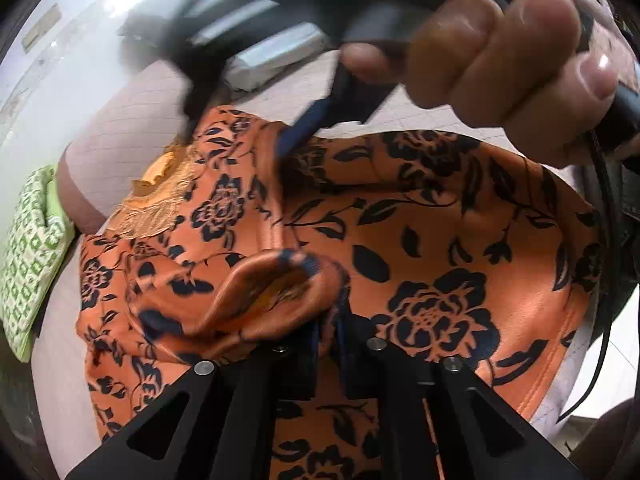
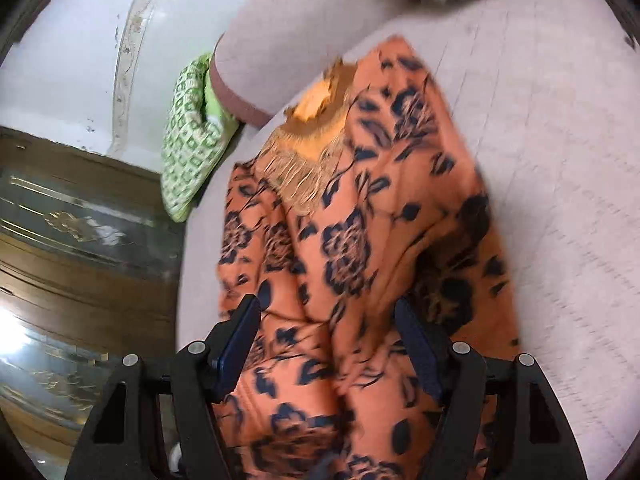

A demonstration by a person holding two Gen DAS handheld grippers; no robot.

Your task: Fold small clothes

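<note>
An orange garment with a black flower print (image 1: 432,248) lies on a pale pink quilted bed surface (image 1: 132,120). It has a gold lace neck patch (image 1: 160,200). My left gripper (image 1: 326,320) is shut on a bunched fold of the garment, near its middle. The right gripper (image 1: 304,128) shows blurred at the top of the left wrist view, held by a hand, its blue fingers just above the cloth. In the right wrist view the right gripper (image 2: 326,320) is open, its blue fingers (image 2: 240,336) spread over the garment (image 2: 360,220), gripping nothing.
A green and white patterned cloth (image 1: 32,248) lies at the bed's left edge; it also shows in the right wrist view (image 2: 188,140). A pink bolster (image 2: 272,40) lies beyond the garment. A white pillow (image 1: 276,56) lies further back. A dark wooden cabinet (image 2: 80,240) stands left of the bed.
</note>
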